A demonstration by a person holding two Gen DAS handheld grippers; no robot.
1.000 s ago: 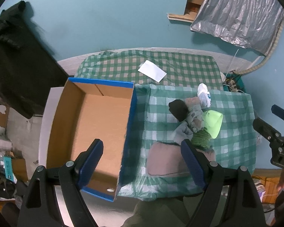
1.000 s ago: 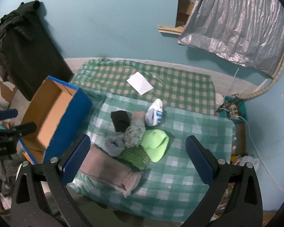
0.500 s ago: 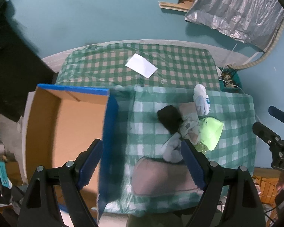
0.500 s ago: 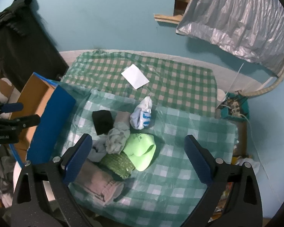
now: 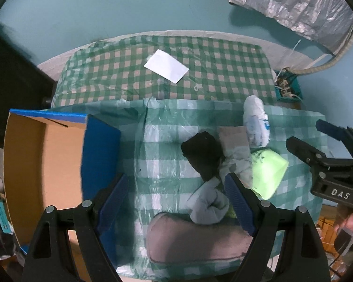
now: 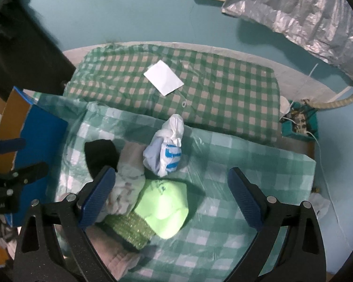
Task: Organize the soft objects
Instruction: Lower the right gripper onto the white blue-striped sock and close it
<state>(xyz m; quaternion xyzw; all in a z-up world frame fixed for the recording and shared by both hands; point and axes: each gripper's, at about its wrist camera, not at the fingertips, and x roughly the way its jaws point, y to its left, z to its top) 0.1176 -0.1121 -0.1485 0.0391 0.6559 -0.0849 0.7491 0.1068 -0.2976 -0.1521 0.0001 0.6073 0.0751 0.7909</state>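
A pile of soft things lies on the green checked table [image 5: 294,211]: a black roll [image 5: 202,152], a grey sock bundle [image 5: 209,204], a lime green cap [image 5: 268,171], a white and blue bundle [image 5: 256,122] and a folded pink-brown cloth [image 5: 195,242]. An open blue cardboard box [image 5: 42,164] stands to the left. My left gripper [image 5: 176,202] is open and empty above the pile's left side. My right gripper [image 6: 171,197] is open and empty above the lime cap [image 6: 164,209], with the white and blue bundle [image 6: 167,148] beyond it.
A white paper sheet [image 5: 167,65] lies on the far checked cloth. A teal box with cables [image 6: 298,122] sits at the right past the table. Black clothing [image 6: 16,42] hangs at the left. Silver foil [image 6: 294,11] hangs on the blue wall.
Both grippers moved to the right and closer over the pile. The box has slid toward the left edge of both views. Both stay open.
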